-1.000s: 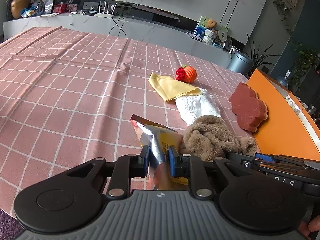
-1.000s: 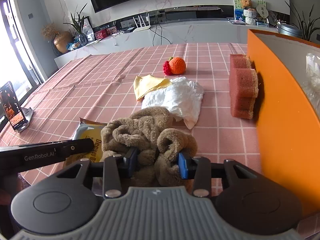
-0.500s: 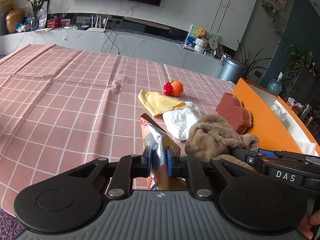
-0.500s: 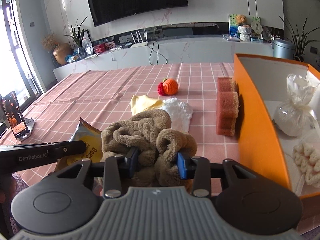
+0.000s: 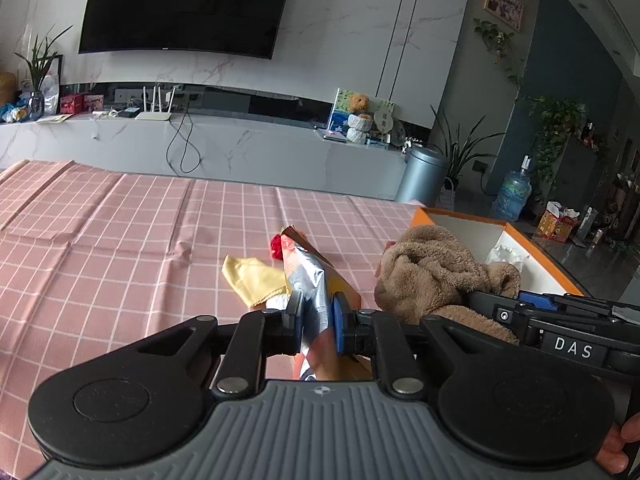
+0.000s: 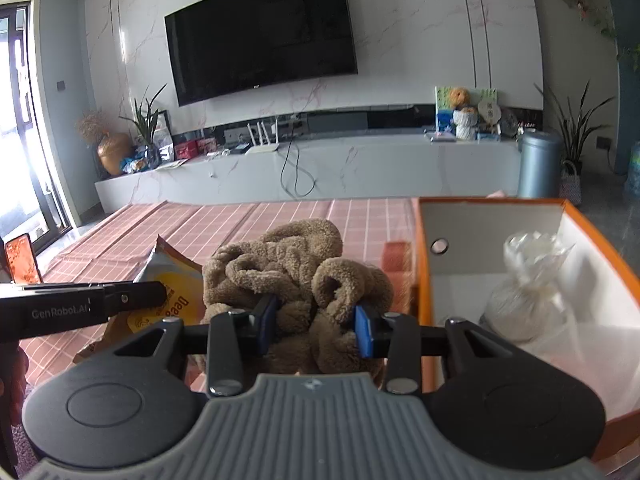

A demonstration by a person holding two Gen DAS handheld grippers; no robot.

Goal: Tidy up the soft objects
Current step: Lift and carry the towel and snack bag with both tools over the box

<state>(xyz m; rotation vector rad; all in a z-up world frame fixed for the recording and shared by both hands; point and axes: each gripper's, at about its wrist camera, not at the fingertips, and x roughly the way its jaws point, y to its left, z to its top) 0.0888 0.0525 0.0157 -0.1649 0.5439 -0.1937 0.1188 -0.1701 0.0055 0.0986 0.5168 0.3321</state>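
We note the left gripper (image 5: 316, 322) nearly closed, its blue pads pinching a crinkled foil snack bag (image 5: 310, 280) that stands up between them with its torn top pointing away from us. A second ago this bag still lay low over the pink checked tablecloth (image 5: 120, 248); now it is carried higher and its tip covers most of the red and orange crochet toy (image 5: 275, 243), of which only a red edge shows. We see the right gripper (image 6: 316, 326) partly open around a bulky brown fleece cloth (image 6: 296, 264), both pads pressed into the pile, the bundle clear of the table. It held the same bundle a second ago, lower down. Just past the left pads, a yellow cloth (image 5: 252, 278) lies flat on the tablecloth, with a scrap of white beside it. To the right, the orange box (image 6: 424, 280) now shows its white inside in the right wrist view, where a second ago we saw mostly its outer wall. In it rests a knotted clear plastic bag (image 6: 528, 280). Both views have tilted upward since then: the wall television (image 6: 260, 36), the marble console (image 5: 240, 148) and a grey bin (image 5: 424, 174) fill the upper half.
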